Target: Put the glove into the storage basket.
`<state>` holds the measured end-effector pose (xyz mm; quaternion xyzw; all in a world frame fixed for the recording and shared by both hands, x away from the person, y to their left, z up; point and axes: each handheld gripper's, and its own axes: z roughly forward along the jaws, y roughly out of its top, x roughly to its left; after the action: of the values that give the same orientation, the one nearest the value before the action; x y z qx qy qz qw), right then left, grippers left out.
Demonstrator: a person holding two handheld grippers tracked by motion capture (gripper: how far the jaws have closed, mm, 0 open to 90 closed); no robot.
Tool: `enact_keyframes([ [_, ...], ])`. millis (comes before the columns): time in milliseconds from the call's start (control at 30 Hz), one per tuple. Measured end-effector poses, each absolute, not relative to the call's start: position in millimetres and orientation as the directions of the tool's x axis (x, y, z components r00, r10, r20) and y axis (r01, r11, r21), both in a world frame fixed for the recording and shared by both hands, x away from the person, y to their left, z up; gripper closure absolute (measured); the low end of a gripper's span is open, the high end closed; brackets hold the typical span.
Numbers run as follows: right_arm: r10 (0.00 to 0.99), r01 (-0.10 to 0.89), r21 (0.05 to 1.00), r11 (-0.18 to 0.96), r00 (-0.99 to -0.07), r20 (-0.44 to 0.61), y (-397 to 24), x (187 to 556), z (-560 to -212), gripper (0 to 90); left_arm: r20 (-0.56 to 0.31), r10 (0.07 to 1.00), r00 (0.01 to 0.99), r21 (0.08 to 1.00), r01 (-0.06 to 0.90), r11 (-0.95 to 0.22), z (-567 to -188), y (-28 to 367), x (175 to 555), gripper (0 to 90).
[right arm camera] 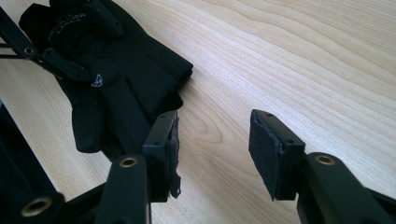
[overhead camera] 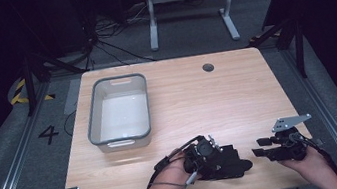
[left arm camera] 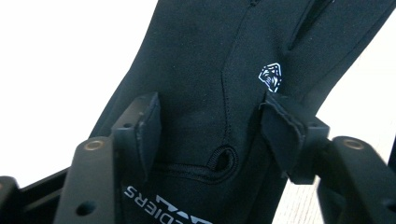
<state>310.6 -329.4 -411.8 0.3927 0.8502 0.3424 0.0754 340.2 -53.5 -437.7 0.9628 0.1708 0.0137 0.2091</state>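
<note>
Black glove at the near table edge, left gripper over its cuff.

Left gripper: jaws apart, astride the glove, pads not pressing; close squarely on the cuff before lifting. Right gripper: apart, empty, beside the glove. Farther off: grey bin, likely destination, on table.

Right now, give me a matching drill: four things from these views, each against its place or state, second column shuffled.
Things:
1. glove
2. bin
3. left gripper
4. right gripper

Places or states:
A. jaws open over bare wood
B. empty, on the table's left half
C. jaws straddling black fabric, near its cuff
D. black, lying flat near the table's front edge

Pairs: 1-D, 2-B, 3-C, 4-A
</note>
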Motion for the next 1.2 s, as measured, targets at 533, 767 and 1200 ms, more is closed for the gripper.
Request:
enact_keyframes([
  [533, 0.721, 0.626, 0.637, 0.450, -0.675, 0.155, -328.9, 312.4, -413.6, 54.4, -0.019, 0.346, 0.938, 0.392, 0.325, -0.860, -431.8, -54.3, 342.6, 68.6],
  [767, 0.726, 0.636, 0.637, 0.436, -0.667, 0.170, -331.5, 313.2, -413.7, 55.0, -0.070, 0.366, 0.928, 0.420, 0.360, -0.833, -423.4, -48.3, 345.8, 74.7],
  [1200, 0.729, 0.646, 0.636, 0.421, -0.659, 0.187, -332.6, 314.0, -413.7, 55.3, -0.095, 0.372, 0.923, 0.436, 0.374, -0.819, -402.9, -39.8, 340.4, 77.5],
])
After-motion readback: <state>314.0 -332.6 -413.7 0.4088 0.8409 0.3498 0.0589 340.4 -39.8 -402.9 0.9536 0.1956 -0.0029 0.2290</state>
